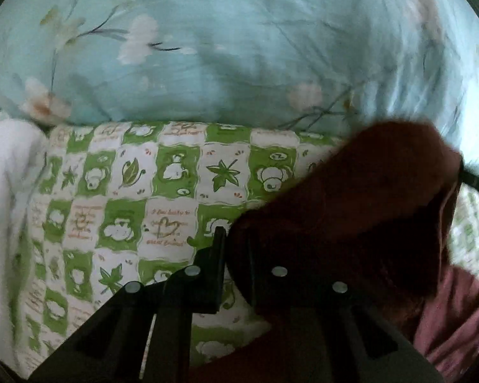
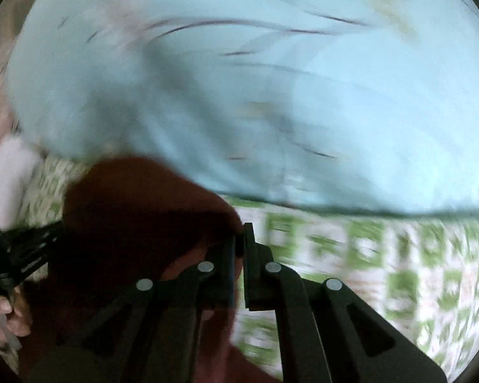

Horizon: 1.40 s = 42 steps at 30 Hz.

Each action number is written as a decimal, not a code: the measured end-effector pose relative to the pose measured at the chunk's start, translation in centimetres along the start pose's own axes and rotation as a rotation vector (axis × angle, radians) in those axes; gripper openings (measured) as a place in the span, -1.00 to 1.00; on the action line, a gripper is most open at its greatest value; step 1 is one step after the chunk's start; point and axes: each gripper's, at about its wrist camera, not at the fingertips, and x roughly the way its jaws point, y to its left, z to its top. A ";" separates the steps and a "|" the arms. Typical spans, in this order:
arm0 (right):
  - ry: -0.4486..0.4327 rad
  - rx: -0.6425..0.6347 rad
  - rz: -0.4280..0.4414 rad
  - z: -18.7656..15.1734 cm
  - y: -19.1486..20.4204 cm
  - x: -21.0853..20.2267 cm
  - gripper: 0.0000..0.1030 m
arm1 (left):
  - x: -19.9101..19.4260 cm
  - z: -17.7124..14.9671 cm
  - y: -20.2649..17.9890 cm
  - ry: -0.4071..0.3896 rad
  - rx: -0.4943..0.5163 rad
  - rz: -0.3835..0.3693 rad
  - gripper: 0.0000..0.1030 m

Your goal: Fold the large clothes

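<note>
A dark maroon garment [image 1: 351, 210] hangs between my two grippers above a green and white checked bed sheet [image 1: 137, 191]. My left gripper [image 1: 231, 239] is shut on one edge of the garment; its right finger is buried in the cloth. My right gripper [image 2: 239, 239] is shut on another edge of the same garment [image 2: 137, 210], which drapes to the left and down. The right wrist view is blurred by motion. The left gripper's body [image 2: 19, 252] shows at the far left of the right wrist view, with the person's hand below it.
A pale blue floral quilt [image 1: 239, 48] is bunched along the far side of the bed and fills the top of the right wrist view [image 2: 303, 95]. White fluffy fabric [image 1: 6, 191] lies at the left edge. The checked sheet [image 2: 399, 271] spreads below right.
</note>
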 end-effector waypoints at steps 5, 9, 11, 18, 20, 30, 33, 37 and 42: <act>0.033 0.024 0.023 -1.1 -1.2 -0.5 -0.87 | -1.3 -0.2 -0.7 -0.025 0.010 -0.065 -0.26; 0.019 -0.018 0.030 -1.5 -0.4 -1.2 -0.05 | -1.8 -0.3 -1.9 -0.056 0.067 -0.060 0.18; -0.005 -0.046 0.052 -1.3 -0.1 -1.5 0.18 | -1.7 -0.3 -2.2 -0.055 0.095 -0.058 0.19; 0.060 -0.146 -0.008 -0.3 1.8 2.4 0.18 | 1.2 -0.1 -2.7 0.007 0.176 -0.034 0.20; 0.067 -0.156 -0.008 -0.4 2.1 3.5 0.18 | 1.7 -0.3 -2.8 0.015 0.214 -0.038 0.20; -0.037 -0.003 0.087 0.9 1.1 1.2 -0.81 | 3.1 2.4 -5.4 -0.020 0.193 -0.015 -0.77; -0.075 0.009 0.120 -0.2 0.7 -3.0 -0.81 | 0.3 2.0 -5.5 -0.076 0.165 -0.073 -0.79; -0.100 0.022 0.158 -3.1 0.5 -8.8 -0.81 | -5.2 -0.8 -5.5 -0.131 0.151 -0.165 -0.80; -0.102 0.030 0.194 -8.8 1.2 -14.8 -0.81 | -11.1 -6.7 -4.0 -0.133 0.089 -0.273 -0.80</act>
